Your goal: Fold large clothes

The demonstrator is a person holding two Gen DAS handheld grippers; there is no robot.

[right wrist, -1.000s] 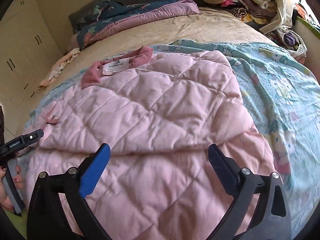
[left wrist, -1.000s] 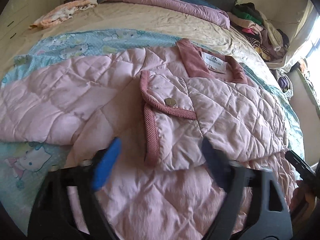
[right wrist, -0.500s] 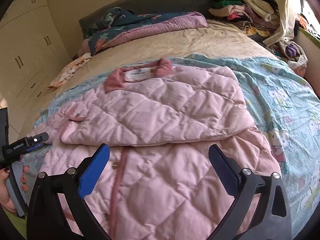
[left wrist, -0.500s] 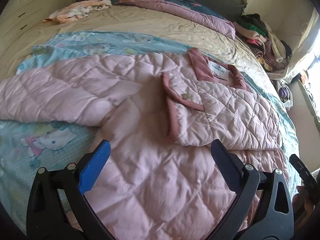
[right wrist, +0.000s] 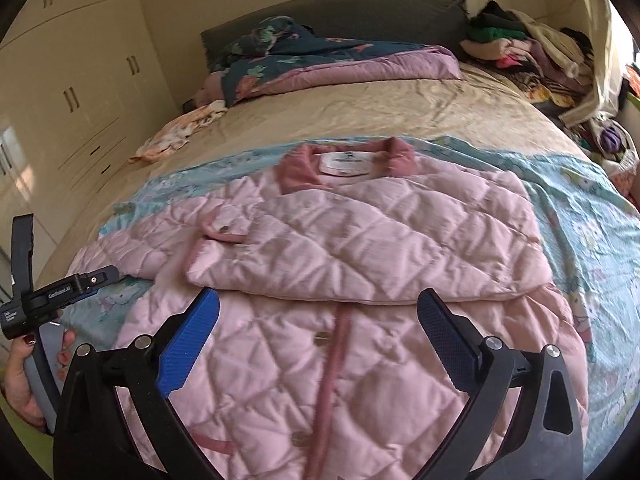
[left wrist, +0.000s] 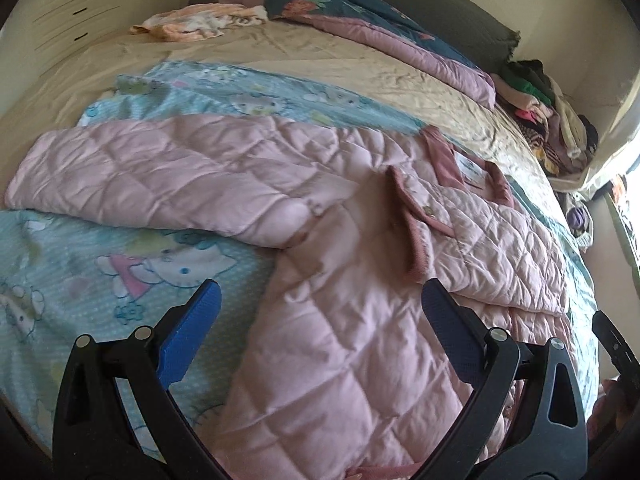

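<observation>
A pink quilted coat lies spread on a blue cartoon-print blanket on the bed. Its right sleeve is folded across the chest, and its left sleeve stretches out sideways. The darker pink collar with a white label points to the headboard. My left gripper hovers open above the coat's lower left side with nothing between its blue pads. My right gripper hangs open over the button placket, also holding nothing. The left gripper's body and a hand show at the right wrist view's left edge.
A folded floral duvet lies by the dark headboard. A heap of clothes fills the far right corner. A small peach garment rests at the bed's left side. Cream wardrobes stand left of the bed.
Both grippers have drawn back and up from the coat, so more of it shows. The right sleeve stays folded over the chest. Neither gripper has taken hold of anything.
</observation>
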